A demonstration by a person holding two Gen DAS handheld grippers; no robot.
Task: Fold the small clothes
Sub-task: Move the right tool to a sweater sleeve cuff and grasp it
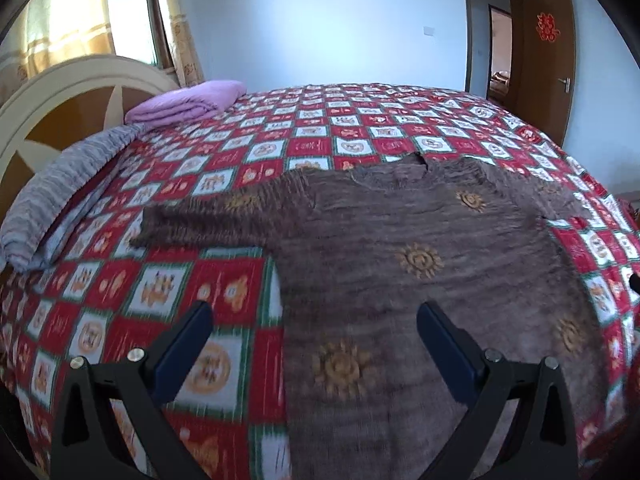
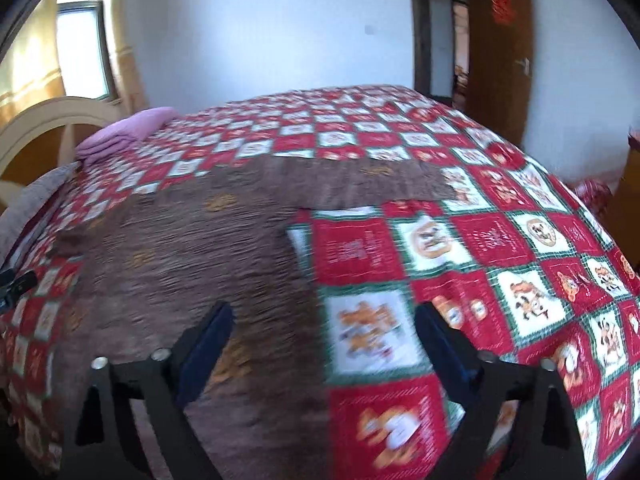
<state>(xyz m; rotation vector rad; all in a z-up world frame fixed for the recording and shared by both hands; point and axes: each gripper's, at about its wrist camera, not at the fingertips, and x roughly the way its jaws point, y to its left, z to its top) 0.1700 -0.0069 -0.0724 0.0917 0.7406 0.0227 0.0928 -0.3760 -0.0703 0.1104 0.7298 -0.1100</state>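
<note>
Brown sweater lies flat and unfolded at the bed's near edge — left tool and right tool both gape empty above it — every fold remains.

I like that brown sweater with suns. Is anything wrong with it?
Maybe. The brown sweater lies flat on the bedspread, but its far collar edge shows a small dark notch, like a tear or fold. Too blurry to be sure.
</note>
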